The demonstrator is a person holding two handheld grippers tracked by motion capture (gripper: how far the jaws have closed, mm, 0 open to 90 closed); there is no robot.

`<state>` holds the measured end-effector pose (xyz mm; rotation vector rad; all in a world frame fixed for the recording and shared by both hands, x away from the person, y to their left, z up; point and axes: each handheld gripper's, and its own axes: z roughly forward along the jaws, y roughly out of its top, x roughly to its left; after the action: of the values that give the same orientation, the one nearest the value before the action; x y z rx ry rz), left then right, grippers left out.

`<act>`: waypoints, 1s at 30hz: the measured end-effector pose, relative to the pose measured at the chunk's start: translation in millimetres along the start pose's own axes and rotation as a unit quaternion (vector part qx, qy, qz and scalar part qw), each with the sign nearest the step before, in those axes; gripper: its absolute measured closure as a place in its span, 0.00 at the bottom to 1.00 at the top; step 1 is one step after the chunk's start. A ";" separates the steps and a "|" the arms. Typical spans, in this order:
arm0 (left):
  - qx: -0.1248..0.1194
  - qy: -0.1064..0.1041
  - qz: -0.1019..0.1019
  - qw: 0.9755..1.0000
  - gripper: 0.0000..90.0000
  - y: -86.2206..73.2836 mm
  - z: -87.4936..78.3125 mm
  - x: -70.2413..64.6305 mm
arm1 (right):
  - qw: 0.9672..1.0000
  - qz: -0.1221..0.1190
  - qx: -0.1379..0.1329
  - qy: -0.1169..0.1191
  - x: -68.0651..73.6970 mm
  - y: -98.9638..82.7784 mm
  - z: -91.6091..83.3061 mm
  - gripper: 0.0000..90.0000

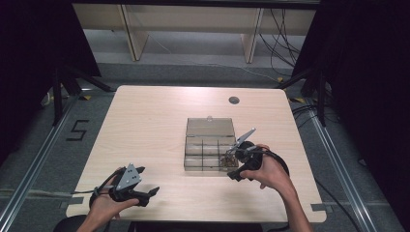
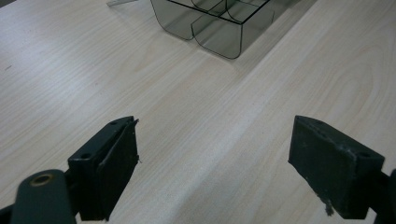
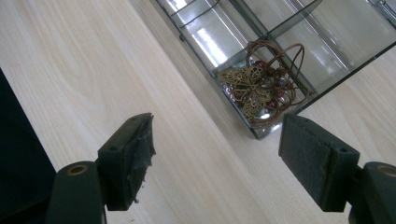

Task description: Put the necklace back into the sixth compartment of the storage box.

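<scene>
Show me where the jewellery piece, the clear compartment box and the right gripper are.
jewellery piece (image 3: pixel 256 88): right gripper view, on its brass filigree middle.
clear compartment box (image 1: pixel 211 126): high view, on its open lid.
right gripper (image 3: pixel 215 161): right gripper view, midway between its open jaws.

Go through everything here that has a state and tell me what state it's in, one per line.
Clear divided box: lid open, standing up at the far side.
Jewellery: lying in a corner compartment of the box, not gripped.
Left gripper: open, nothing between its fingers, above bare table.
Right gripper: open, empty, beside the box near the jewellery.
</scene>
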<state>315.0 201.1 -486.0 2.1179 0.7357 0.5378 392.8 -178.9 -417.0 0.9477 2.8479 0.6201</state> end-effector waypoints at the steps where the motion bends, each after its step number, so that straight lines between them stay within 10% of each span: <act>1: -0.001 -0.002 0.003 1.000 0.17 0.1 0.1 0.3 | 1.000 -0.007 -0.002 -0.003 -1.6 -0.8 0.5 0.29; 30: 0.004 -0.002 0.005 1.000 0.17 0.3 -0.9 0.7 | 0.999 0.025 -0.028 -0.017 2.0 -22.6 2.0 0.25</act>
<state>315.2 201.9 -485.2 2.1309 0.7256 0.5360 379.0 -193.4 -427.8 1.0143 2.7701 0.6783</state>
